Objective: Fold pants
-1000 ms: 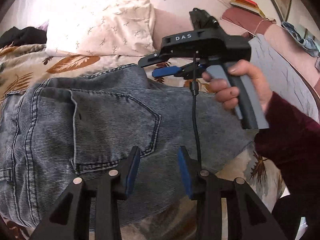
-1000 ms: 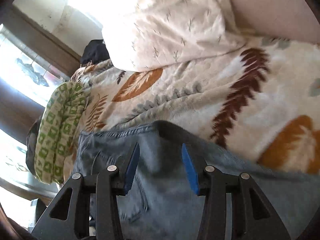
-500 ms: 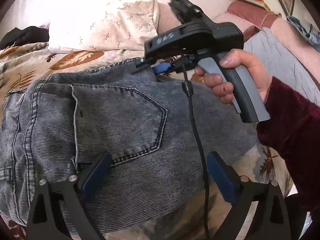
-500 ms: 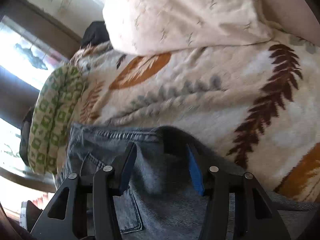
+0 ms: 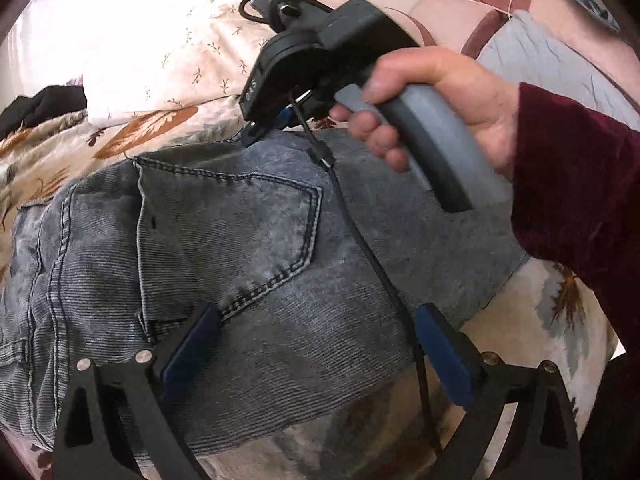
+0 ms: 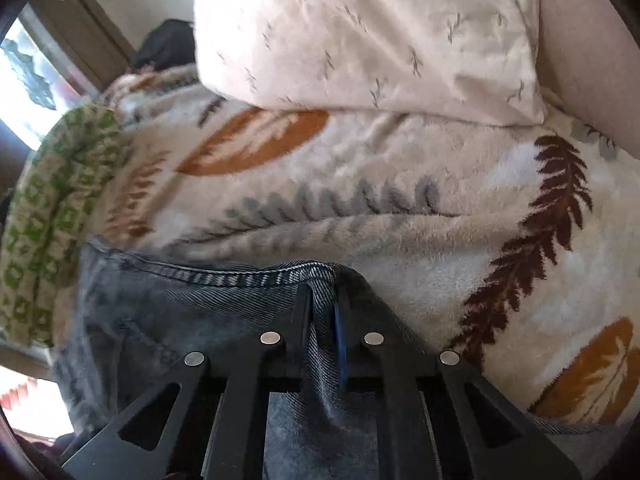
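Grey-blue jeans (image 5: 248, 248) lie folded on a leaf-patterned blanket, back pocket up. My left gripper (image 5: 316, 344) is open wide, its blue pads spread over the near edge of the jeans, holding nothing. My right gripper (image 6: 322, 300) is shut on the far hem edge of the jeans (image 6: 224, 276), a fold of denim pinched between its pads. In the left wrist view the right gripper (image 5: 256, 132) is seen held by a hand at the jeans' far edge, its cable trailing across the denim.
A white pillow (image 6: 372, 36) lies on the blanket (image 6: 400, 184) beyond the jeans. A green patterned cloth (image 6: 44, 200) is at the left near a window. A dark garment (image 5: 40, 104) lies far left. A grey sheet (image 5: 552, 64) is at the right.
My left gripper has opened wide over the jeans. My right gripper has moved to the jeans' far edge and shut on the hem.
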`<state>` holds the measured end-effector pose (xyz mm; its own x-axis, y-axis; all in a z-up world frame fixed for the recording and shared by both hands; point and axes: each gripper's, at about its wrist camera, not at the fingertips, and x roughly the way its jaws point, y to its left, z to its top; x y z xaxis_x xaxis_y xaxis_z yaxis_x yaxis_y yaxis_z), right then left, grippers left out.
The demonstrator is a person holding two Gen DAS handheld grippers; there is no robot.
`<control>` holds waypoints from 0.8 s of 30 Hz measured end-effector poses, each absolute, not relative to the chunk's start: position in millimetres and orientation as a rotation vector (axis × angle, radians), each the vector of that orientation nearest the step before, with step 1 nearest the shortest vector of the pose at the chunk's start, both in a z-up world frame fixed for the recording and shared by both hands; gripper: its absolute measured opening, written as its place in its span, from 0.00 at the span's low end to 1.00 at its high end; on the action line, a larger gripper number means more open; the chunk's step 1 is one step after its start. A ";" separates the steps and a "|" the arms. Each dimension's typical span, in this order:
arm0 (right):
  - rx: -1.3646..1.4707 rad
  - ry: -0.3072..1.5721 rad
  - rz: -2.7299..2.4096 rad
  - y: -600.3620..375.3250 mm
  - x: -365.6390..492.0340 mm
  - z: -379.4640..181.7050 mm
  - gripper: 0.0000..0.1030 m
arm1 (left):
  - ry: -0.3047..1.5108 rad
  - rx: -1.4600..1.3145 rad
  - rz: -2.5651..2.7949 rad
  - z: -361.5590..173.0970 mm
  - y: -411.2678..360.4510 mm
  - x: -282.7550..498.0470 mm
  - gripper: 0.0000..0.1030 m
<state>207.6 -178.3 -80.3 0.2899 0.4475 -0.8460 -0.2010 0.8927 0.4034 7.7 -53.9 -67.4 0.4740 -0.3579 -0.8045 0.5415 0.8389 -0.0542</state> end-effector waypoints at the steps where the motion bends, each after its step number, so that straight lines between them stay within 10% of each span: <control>1: 0.249 1.189 0.431 -179.2 208.2 -80.2 0.09 | 0.924 0.217 -0.556 -67.1 -53.4 7.7 0.96; 5: 0.306 1.187 0.409 -184.3 210.1 -79.4 0.11 | 0.934 0.198 -0.565 -65.2 -50.0 7.0 0.96; 7: 0.332 1.187 0.396 -192.6 204.6 -69.0 0.31 | 0.938 0.185 -0.572 -63.4 -48.6 7.5 0.96; 15: 0.486 0.990 0.335 -275.0 119.7 -1.5 0.54 | 0.904 0.043 -0.575 -44.3 -28.7 18.0 0.96; 24: 0.746 0.851 0.139 -372.5 -16.7 7.3 0.62 | 0.809 0.086 -0.331 -21.9 7.0 34.9 0.96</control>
